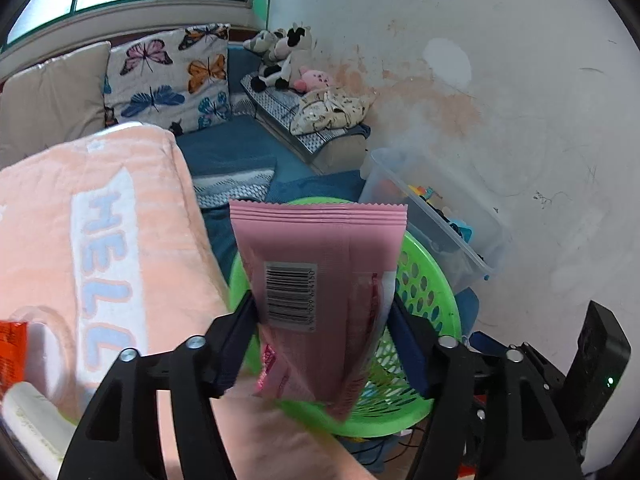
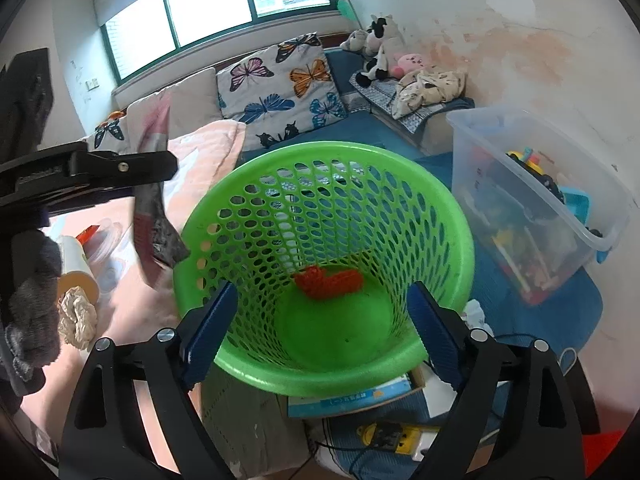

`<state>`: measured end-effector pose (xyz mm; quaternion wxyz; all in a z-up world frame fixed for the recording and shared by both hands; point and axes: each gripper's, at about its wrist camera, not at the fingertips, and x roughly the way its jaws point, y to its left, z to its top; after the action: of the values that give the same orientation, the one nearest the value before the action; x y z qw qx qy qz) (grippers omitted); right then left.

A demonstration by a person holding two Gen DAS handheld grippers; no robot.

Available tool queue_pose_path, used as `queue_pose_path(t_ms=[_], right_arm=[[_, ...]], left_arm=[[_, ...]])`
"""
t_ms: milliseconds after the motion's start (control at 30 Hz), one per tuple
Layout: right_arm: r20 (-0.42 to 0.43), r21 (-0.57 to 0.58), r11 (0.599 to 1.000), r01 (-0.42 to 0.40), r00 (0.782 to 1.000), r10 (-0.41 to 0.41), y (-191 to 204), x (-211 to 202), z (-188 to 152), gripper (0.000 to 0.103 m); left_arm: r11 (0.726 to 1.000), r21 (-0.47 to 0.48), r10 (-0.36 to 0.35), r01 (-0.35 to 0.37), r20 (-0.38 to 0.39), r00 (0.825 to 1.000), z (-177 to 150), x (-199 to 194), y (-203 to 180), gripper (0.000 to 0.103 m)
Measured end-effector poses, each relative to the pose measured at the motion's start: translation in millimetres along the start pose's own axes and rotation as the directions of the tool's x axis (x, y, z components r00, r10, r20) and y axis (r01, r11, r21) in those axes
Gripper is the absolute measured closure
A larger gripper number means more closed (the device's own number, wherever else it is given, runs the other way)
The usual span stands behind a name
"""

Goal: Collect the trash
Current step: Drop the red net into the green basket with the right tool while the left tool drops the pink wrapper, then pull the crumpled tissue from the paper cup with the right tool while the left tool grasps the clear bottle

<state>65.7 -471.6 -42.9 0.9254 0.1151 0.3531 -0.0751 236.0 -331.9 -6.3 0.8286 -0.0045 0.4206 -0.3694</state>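
Note:
A pink snack wrapper [image 1: 320, 248] with a barcode stands upright between the fingers of my left gripper [image 1: 320, 308]. The pads sit at its two edges without visibly squeezing it, and its lower end is blurred. Behind and below it is the green mesh basket [image 1: 424, 280]. In the right wrist view the left gripper [image 2: 156, 176] holds the same wrapper [image 2: 154, 216] just left of the basket's rim [image 2: 320, 148]. My right gripper [image 2: 324, 300] is open above the basket's mouth with nothing between its fingers. A red wrapper [image 2: 328, 280] lies on the basket's bottom.
A pink HELLO blanket [image 1: 100, 240] covers the bed on the left. On it are a paper cup [image 2: 76, 264], crumpled paper [image 2: 78, 316] and an orange packet [image 1: 12, 344]. A clear toy bin [image 2: 540, 208] stands right of the basket. Books [image 2: 352, 400] and a yellow power strip [image 2: 392, 436] lie below.

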Motion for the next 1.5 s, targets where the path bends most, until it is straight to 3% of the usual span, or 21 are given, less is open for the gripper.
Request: queue_pose_path(t_ms=[133,433,800,1100,1500], right_arm=[[0.012,0.001,1.000,0.007,1.000,-0.007,-1,-6,-2,0.012],[0.008,0.014,1.000,-0.013,1.000,0.012,8,-12,-10,0.011],[0.006,-0.036,0.996,-0.086,0.996,0.086,54,-31,-22,0.010],[0.002,-0.094,0.983,-0.159,0.987,0.159,99,-37,-22,0.009],[-0.051,-0.204,0.940,-0.274,0.962,0.269,161,-30,-28,0.009]], left_arm=[[1.000,0.007,-0.012,0.012,-0.004,1.000,-3,4,-6,0.031],[1.000,0.022,-0.002,0.002,0.000,1.000,-12,-12,-6,0.028],[0.993,0.003,0.120,-0.120,0.075,0.990,-46,-80,15,0.026],[0.961,-0.111,0.265,-0.252,0.127,0.956,-76,-143,66,0.024],[0.871,-0.333,0.423,-0.361,0.134,0.896,-116,-206,150,0.024]])
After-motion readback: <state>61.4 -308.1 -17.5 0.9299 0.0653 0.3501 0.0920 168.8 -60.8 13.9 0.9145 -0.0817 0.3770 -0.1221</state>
